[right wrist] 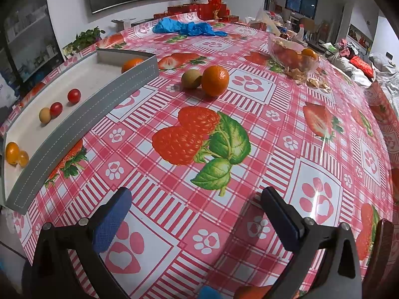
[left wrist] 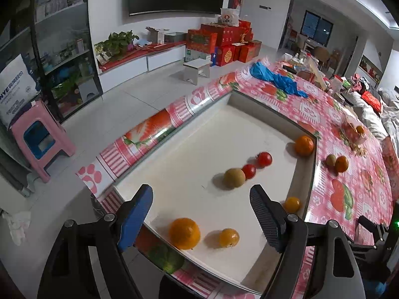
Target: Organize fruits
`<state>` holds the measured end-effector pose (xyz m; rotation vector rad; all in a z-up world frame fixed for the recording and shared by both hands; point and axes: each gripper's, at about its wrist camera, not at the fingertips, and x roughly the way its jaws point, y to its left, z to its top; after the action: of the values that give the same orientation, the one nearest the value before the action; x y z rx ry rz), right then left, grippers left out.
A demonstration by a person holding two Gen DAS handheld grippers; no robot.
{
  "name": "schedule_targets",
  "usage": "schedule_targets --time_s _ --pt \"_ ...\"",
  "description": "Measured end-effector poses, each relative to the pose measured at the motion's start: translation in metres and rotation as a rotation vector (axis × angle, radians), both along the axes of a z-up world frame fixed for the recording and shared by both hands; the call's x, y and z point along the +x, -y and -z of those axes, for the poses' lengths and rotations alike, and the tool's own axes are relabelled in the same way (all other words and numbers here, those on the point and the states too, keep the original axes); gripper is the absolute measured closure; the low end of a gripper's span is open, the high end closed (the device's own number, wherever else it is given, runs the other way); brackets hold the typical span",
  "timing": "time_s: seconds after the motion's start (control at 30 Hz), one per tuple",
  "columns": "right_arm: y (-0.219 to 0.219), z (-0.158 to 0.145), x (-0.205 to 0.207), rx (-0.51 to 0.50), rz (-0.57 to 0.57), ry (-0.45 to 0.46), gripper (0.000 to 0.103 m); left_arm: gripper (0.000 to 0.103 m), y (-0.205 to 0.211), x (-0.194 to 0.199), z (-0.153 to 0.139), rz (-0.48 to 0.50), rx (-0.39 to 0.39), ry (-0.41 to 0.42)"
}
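A white tray with grey walls (left wrist: pixel 199 134) (right wrist: pixel 82 114) lies on the strawberry tablecloth. It holds a big orange (left wrist: pixel 184 233), a small orange (left wrist: pixel 229 237), a brown kiwi (left wrist: pixel 234 178), two red tomatoes (left wrist: pixel 264 159) (left wrist: pixel 249 171), an orange at the far corner (left wrist: pixel 304 145) and a small yellow fruit (left wrist: pixel 292 204). My left gripper (left wrist: pixel 199 214) is open and empty above the tray's near end. Outside the tray a kiwi (right wrist: pixel 191 79) touches an orange (right wrist: pixel 215 80). My right gripper (right wrist: pixel 197 221) is open and empty over the cloth, well short of them.
A blue plastic bag (right wrist: pixel 184 28) lies at the table's far side. A clear bowl with fruit (right wrist: pixel 293 56) and scattered peel (right wrist: pixel 311 79) sit at the far right. A pink stool (left wrist: pixel 37 134) stands on the floor left of the table.
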<state>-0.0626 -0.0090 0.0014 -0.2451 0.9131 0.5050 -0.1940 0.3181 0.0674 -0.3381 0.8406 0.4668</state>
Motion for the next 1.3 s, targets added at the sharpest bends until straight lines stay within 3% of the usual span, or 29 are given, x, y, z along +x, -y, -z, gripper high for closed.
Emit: schedule_targets --time_s 0.7,0.97,1.1,1.3 --pt "-0.001 0.0 -0.001 -0.001 0.0 0.003 0.0 0.022 0.043 0.011 0.009 0.128 0.033 -0.049" --pt "0.0 0.0 0.0 -0.003 -0.002 -0.001 0.0 0.022 0.064 0.026 -0.008 0.203 0.058 -0.032" --pt "-0.002 -0.001 0.005 -0.02 -0.018 -0.044 0.0 0.022 0.076 0.034 -0.021 0.241 0.067 -0.008" --pt "0.015 -0.017 0.038 0.105 0.032 -0.153 0.0 0.022 0.089 0.051 -0.052 0.294 0.082 0.051"
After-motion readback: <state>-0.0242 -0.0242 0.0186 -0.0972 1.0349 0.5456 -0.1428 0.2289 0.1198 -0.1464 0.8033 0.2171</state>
